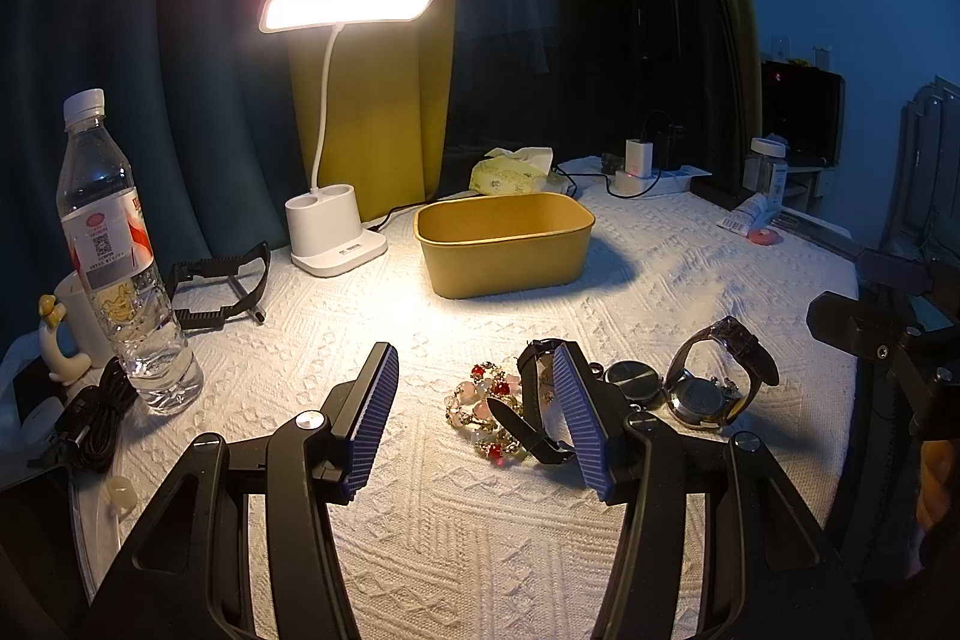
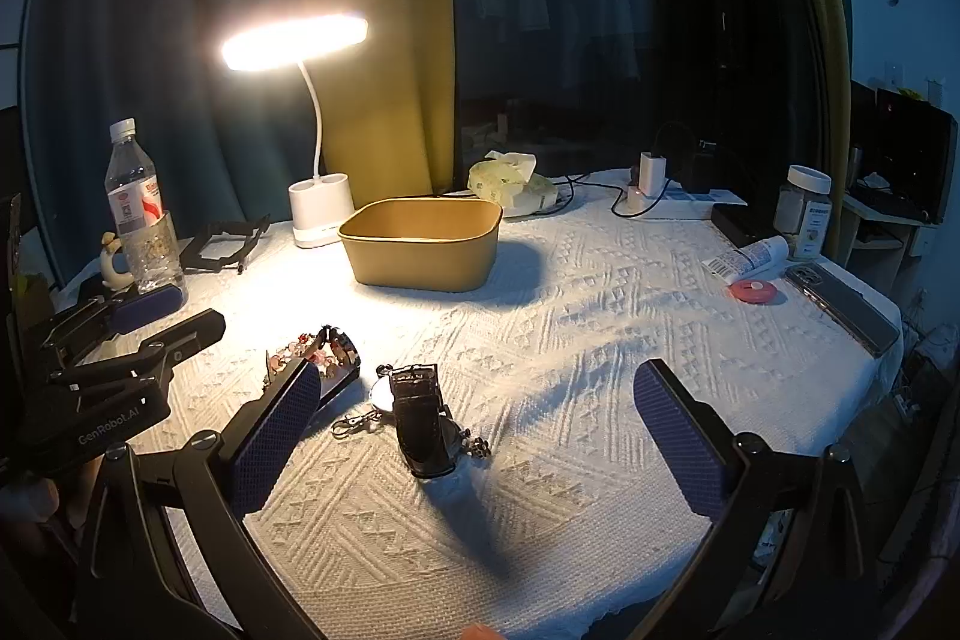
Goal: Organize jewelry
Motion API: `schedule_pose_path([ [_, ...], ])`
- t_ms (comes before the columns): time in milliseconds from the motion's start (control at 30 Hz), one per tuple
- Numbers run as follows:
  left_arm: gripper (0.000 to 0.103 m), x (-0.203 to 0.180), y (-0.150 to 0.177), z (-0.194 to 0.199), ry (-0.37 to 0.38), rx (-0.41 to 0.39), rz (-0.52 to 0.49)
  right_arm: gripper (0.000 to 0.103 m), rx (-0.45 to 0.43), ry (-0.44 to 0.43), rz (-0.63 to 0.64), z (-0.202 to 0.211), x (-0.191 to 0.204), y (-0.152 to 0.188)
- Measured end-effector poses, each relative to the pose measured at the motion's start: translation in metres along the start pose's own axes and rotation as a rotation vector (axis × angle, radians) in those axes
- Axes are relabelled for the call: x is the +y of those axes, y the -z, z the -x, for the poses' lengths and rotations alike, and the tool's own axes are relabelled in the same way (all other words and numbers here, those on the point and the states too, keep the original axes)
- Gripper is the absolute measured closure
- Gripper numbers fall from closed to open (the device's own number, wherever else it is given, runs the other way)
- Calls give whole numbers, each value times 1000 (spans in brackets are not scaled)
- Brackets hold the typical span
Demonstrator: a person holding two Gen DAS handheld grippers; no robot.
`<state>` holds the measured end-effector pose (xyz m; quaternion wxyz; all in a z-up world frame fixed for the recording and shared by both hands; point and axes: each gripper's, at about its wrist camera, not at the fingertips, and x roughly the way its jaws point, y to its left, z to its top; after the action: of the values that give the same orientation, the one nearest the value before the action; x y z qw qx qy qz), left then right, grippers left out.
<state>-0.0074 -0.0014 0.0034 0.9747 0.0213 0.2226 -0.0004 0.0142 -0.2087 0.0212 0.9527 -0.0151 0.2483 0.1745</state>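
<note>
Jewelry sits mid-frame on the desk (image 1: 690, 280): bracelet (image 1: 486, 409), watch (image 2: 423, 424). Both claws, left claw (image 1: 474, 424) and right claw (image 2: 480, 430), gape empty. I judge pickup comes next, then the yellow box (image 1: 504, 244).

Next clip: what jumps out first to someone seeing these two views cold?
The lit desk lamp at the back left dominates, casting warm light on the white tablecloth. Just right of its base sits the yellow box. Nearer, a cluster lies on the cloth: a red-and-pink beaded bracelet and a wristwatch, with both grippers' jaws open.
</note>
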Motion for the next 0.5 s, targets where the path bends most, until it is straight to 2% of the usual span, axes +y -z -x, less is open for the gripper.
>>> schedule_pose_path([
  [500,46,0,0,0,0,0,1,0,4,2,-1,-4,-1,1],
])
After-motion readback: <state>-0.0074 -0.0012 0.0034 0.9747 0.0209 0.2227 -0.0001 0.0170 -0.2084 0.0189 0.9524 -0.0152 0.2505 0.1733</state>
